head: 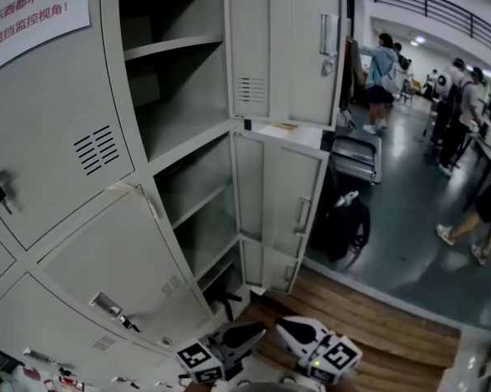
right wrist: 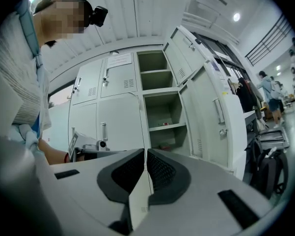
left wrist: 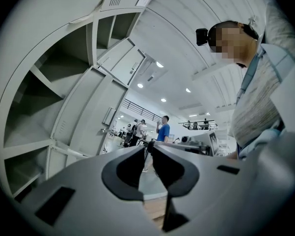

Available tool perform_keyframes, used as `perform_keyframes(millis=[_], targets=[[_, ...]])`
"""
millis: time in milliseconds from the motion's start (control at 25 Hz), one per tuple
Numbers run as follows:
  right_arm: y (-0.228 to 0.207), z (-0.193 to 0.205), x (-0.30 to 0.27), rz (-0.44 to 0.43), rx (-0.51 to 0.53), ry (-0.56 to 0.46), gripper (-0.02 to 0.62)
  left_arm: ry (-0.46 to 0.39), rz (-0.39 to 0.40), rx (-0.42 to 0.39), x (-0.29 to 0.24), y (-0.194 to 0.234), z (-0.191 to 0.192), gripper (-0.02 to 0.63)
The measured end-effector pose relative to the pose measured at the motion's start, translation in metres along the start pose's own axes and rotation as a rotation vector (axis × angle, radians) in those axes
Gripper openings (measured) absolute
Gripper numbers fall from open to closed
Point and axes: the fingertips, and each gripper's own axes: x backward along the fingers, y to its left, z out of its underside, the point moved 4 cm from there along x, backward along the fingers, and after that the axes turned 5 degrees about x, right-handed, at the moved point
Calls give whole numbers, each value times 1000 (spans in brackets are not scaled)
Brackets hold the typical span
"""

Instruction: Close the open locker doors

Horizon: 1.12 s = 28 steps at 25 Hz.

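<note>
Grey steel locker cabinet [head: 57, 162], left and centre of head view. Upper locker door [head: 287, 47] swung wide open, standing to the right of its shelved compartment. Lower locker door [head: 283, 207] likewise open, directly beneath. Neighbouring doors [head: 106, 260] to the left closed; paper notice [head: 33, 6] at top. Left tongs [head: 247, 333] and right tongs [head: 298, 327] low in frame over wooden floor [head: 392, 317], well apart from both open doors. Both clenched, nothing between the pads.

Head view looks down on lockers [head: 57, 129] — right gripper view shares them.
</note>
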Motion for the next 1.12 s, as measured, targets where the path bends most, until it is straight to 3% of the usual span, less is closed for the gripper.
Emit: perform_keyframes(millis=[320,600,920,1120], targets=[[-40,0,11,-67,13,2,3,-40,-56,2,-26,1,-3,46],[-76,2,22,-106,12,13,5,-61,-121,-44,-45,7,-14,46],[-125,-2,22,-71,33,13,5,-45,-158,-100,-59,24,-21,46],[-153,-11,11,-32,43,30,6,-36,-179,-87,-64,27,-15,46]])
